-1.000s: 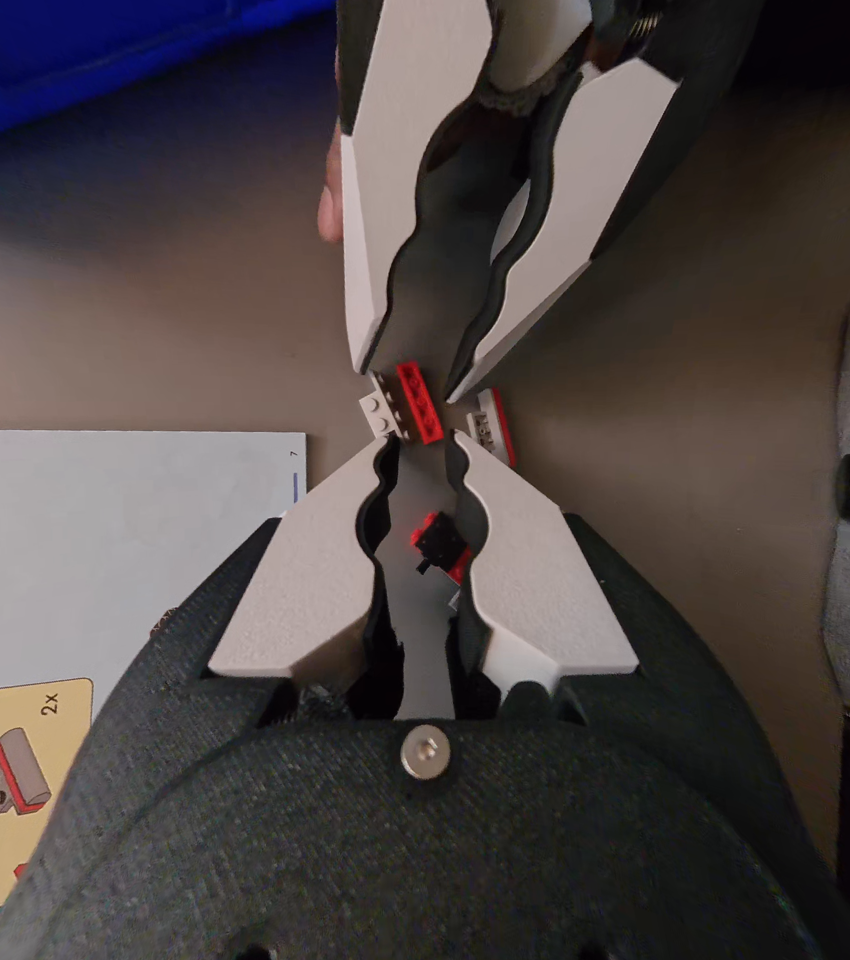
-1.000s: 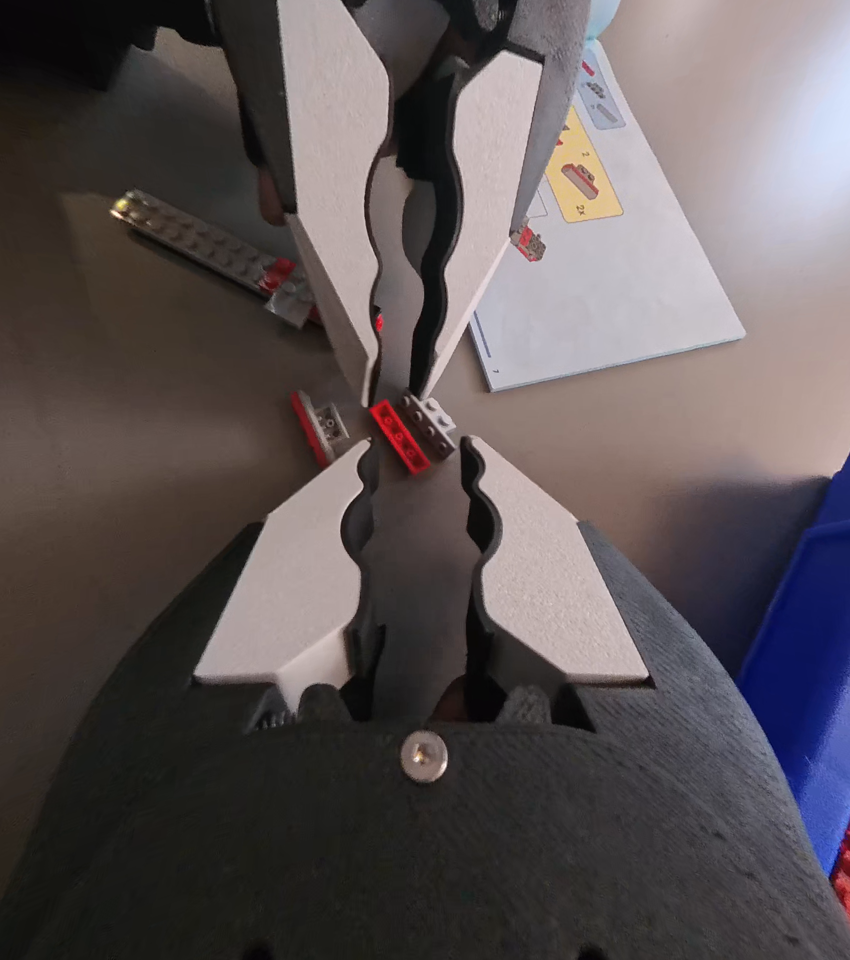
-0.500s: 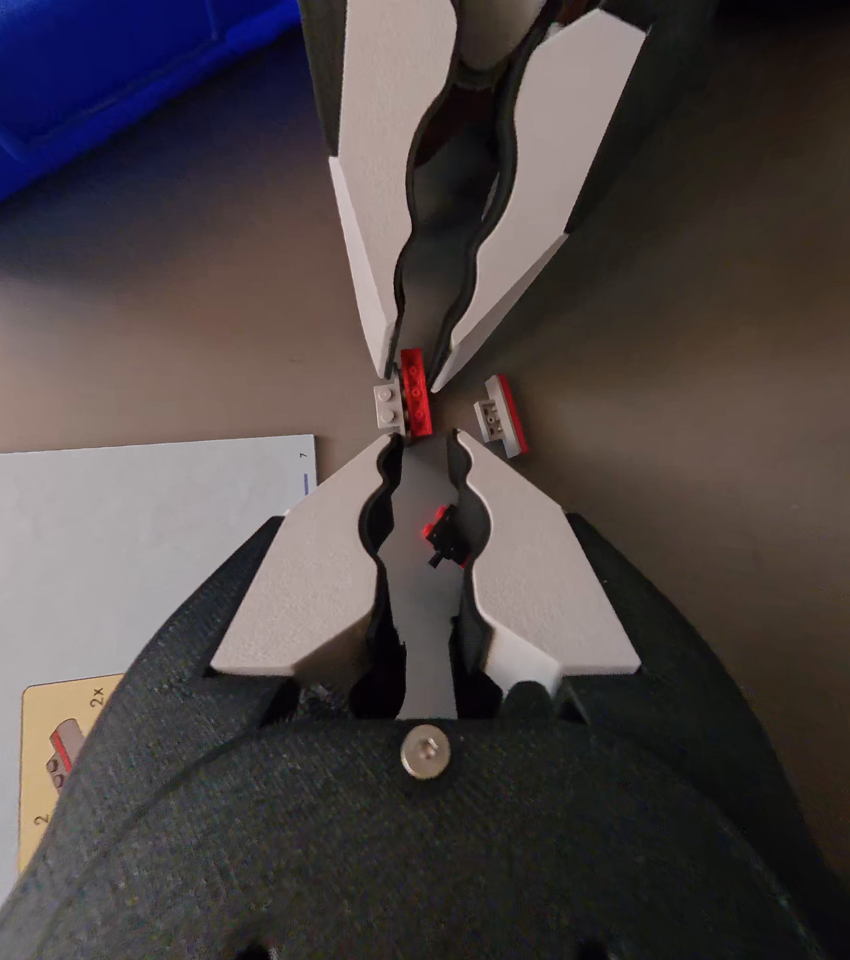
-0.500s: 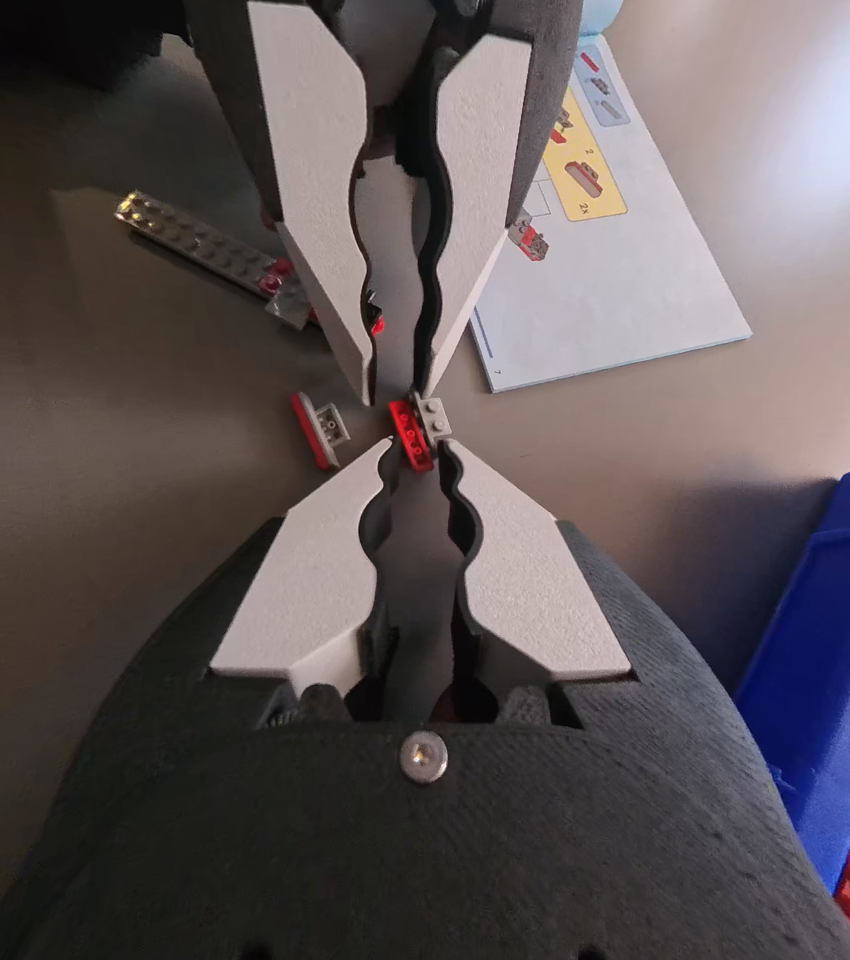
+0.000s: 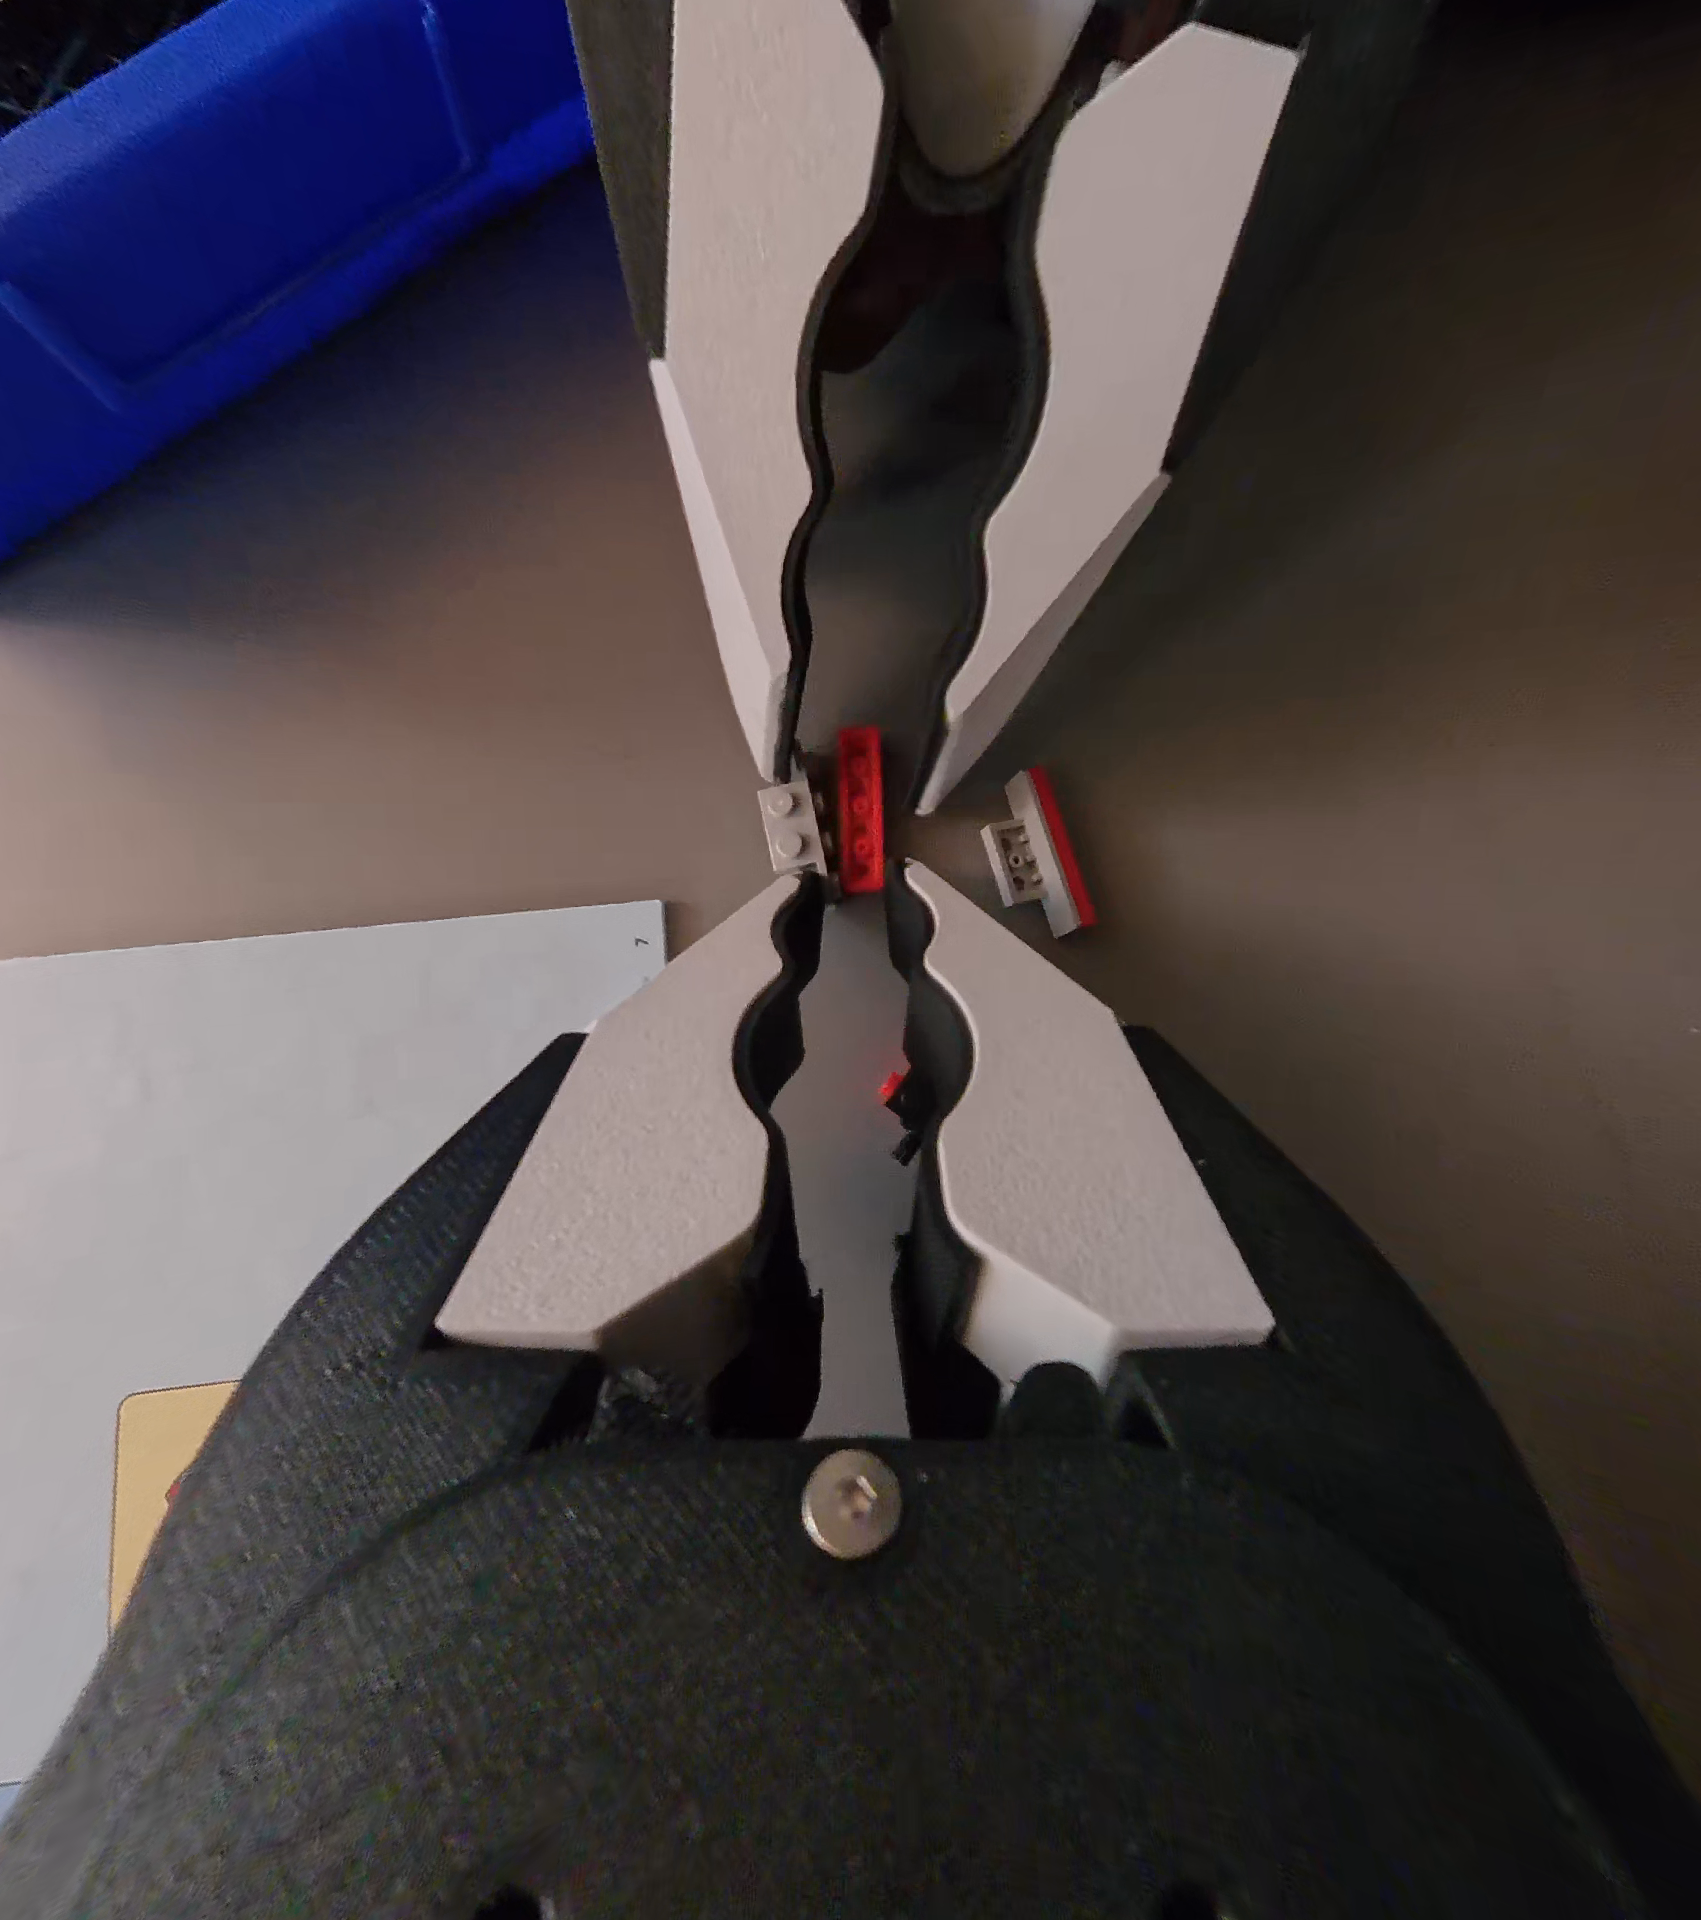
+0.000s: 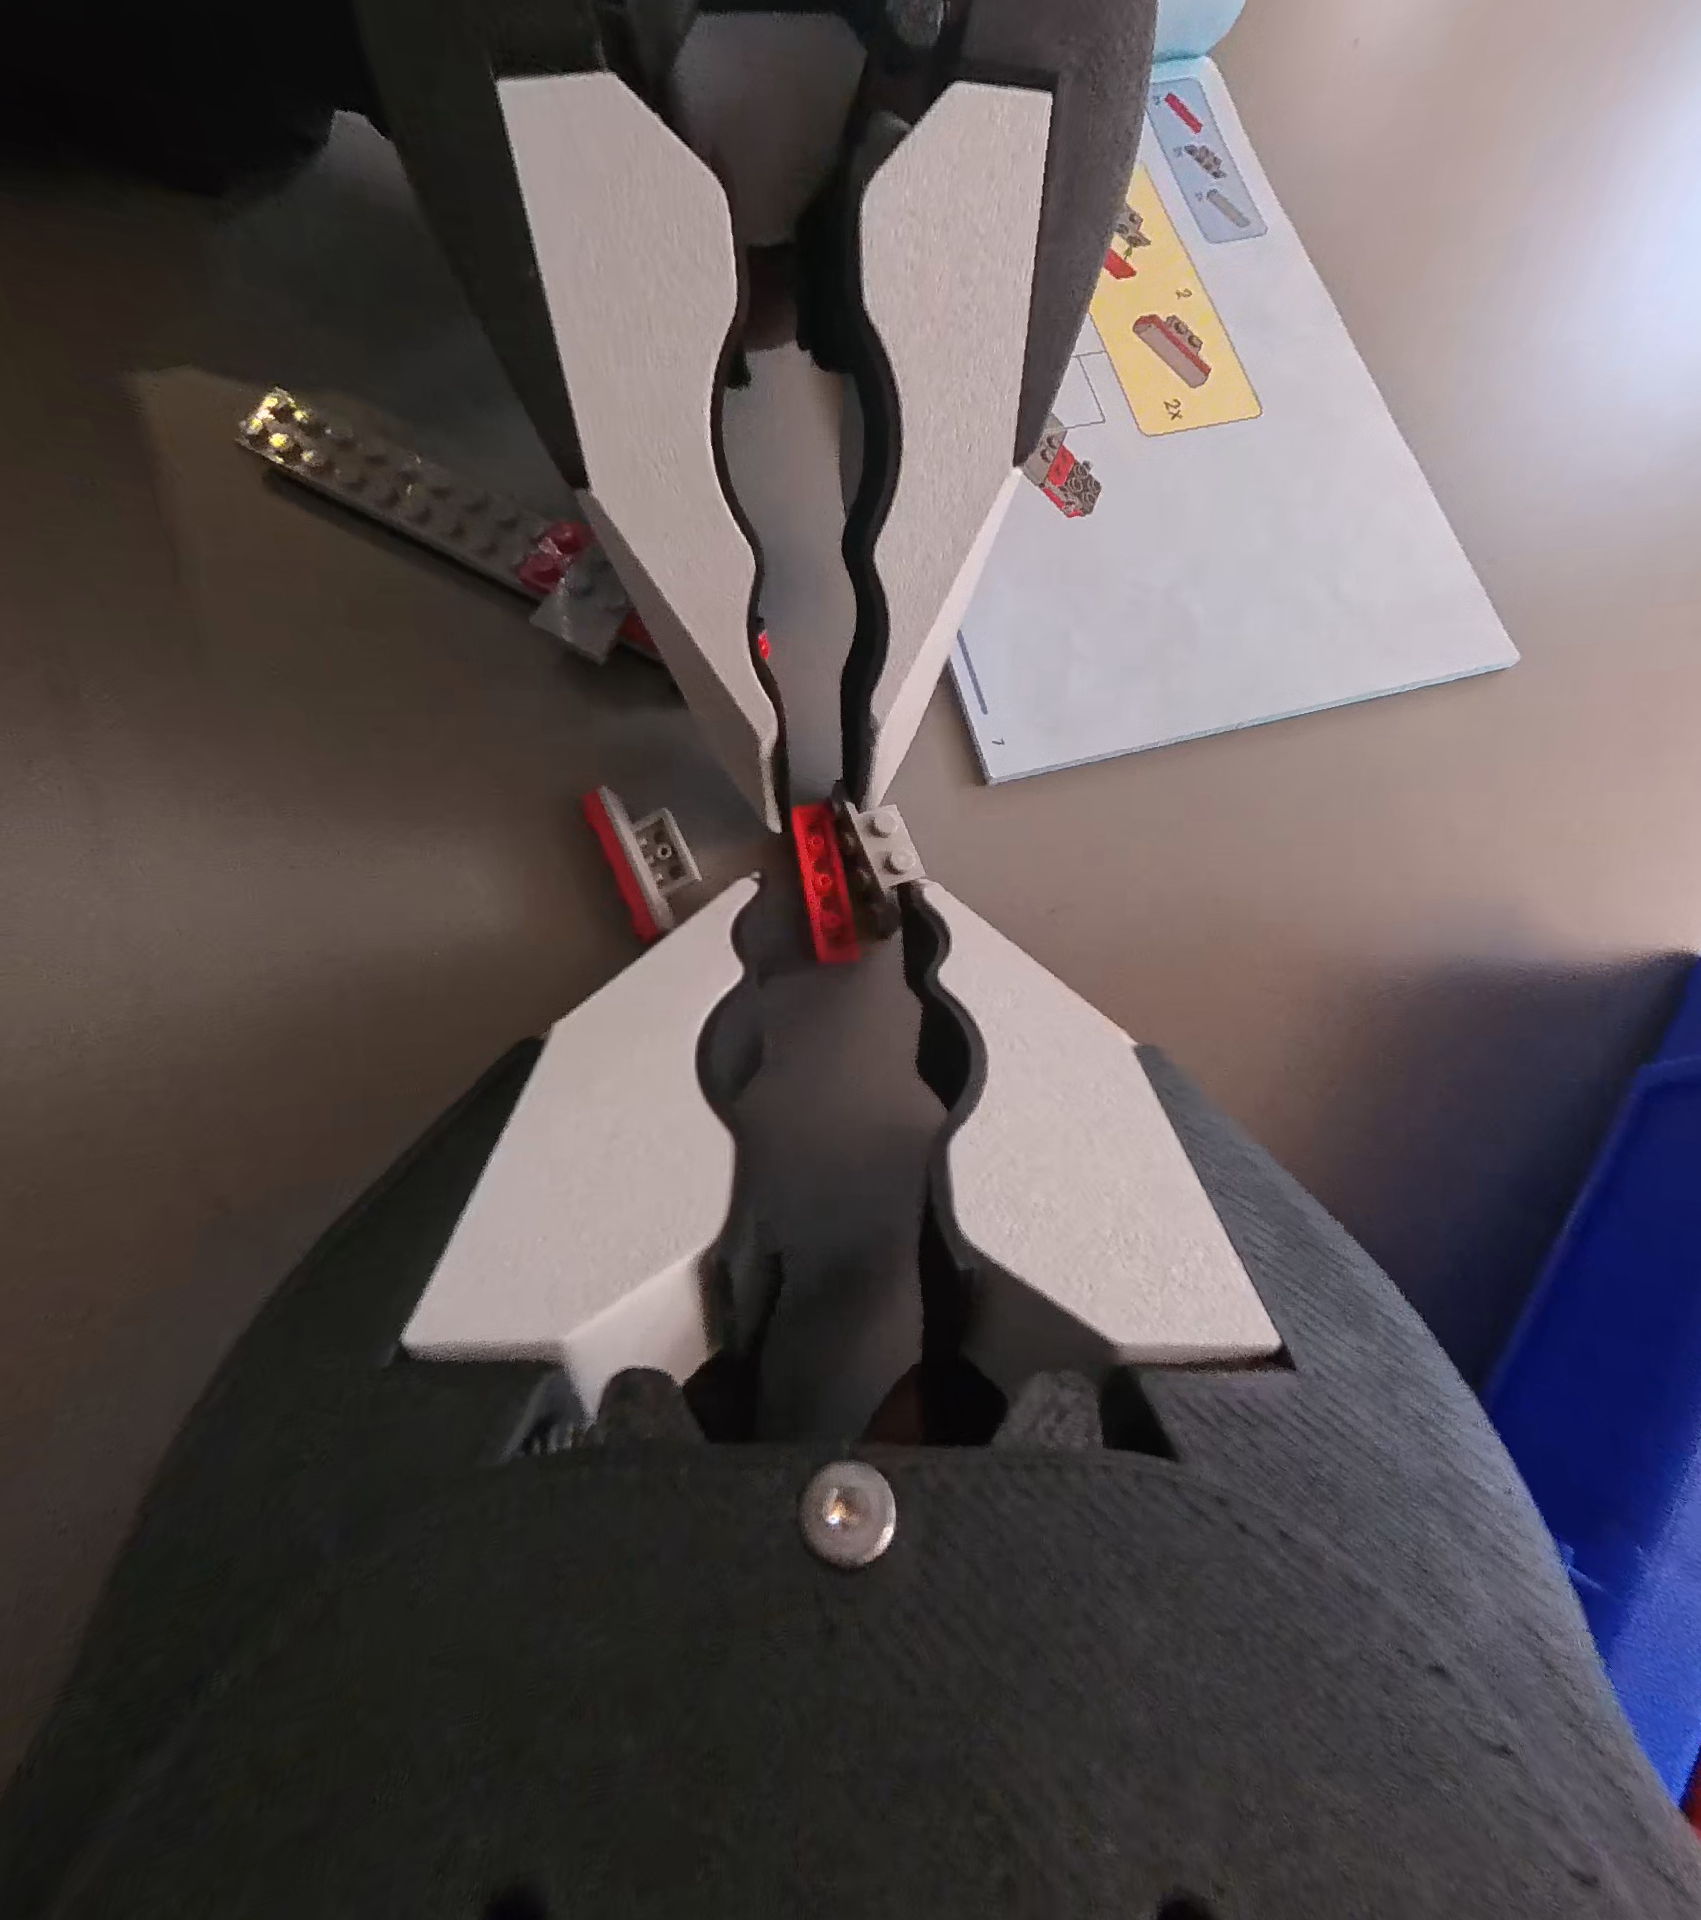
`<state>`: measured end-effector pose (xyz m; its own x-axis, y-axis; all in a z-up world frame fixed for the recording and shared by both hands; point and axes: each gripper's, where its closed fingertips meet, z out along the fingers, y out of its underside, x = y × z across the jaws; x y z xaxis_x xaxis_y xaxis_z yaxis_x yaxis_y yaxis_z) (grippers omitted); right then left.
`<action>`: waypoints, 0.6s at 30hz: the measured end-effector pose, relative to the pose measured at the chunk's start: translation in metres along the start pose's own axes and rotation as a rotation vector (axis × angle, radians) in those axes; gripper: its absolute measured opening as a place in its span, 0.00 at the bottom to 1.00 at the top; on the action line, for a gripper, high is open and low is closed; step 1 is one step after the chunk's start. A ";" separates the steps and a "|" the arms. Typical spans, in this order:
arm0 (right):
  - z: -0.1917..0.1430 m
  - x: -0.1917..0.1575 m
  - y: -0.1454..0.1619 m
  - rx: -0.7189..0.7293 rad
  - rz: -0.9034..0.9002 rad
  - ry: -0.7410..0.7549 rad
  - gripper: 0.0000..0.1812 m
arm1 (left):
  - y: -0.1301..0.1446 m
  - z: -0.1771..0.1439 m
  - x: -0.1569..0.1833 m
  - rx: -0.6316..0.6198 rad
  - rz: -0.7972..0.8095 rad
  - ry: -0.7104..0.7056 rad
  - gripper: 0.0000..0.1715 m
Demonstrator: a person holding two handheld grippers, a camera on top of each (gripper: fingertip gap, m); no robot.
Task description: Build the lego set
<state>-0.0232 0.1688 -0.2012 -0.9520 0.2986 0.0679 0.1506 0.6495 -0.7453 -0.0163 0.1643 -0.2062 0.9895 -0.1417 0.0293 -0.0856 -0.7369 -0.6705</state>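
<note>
In the left wrist view, the instruction booklet [image 5: 295, 1091] lies lower left. At centre, my left tool [image 5: 851, 894] clamps the red plate [image 5: 861, 821] and grey bracket [image 5: 792, 828] stack. My right tool [image 5: 851, 779], above, stands slightly apart around it. A finished twin piece [image 5: 1038, 852] rests right. Uneven squeezing could pop the stack sideways onto the worktop [image 5: 306, 727].

Both wrist cameras sit behind own fingers, look steeply down at table [image 5: 306, 748], very near.
Landmark: small red-grey brick assembly [image 5: 841, 821] [image 6: 851, 878], centre of both views.
Views face each other across it.
Shared: assembly, instruction sheet [image 5: 202, 1143] [image 6: 1241, 582], blue bin [image 5: 181, 270] [image 6: 1677, 1195].
</note>
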 end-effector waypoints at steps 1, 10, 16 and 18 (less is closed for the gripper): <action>0.000 0.000 0.000 -0.001 -0.002 -0.001 0.16 | 0.000 0.000 0.000 -0.001 0.003 -0.002 0.06; -0.002 0.002 0.003 -0.001 0.023 0.005 0.16 | -0.002 0.002 -0.003 0.004 0.033 -0.024 0.06; -0.002 0.007 0.004 -0.007 0.035 0.031 0.09 | -0.003 0.002 -0.006 0.011 0.042 -0.033 0.06; -0.002 0.006 0.003 0.000 0.032 0.024 0.09 | -0.003 0.002 -0.005 0.016 0.043 -0.026 0.06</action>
<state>-0.0275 0.1739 -0.2016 -0.9398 0.3365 0.0599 0.1812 0.6392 -0.7474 -0.0209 0.1680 -0.2058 0.9877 -0.1551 -0.0189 -0.1261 -0.7198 -0.6826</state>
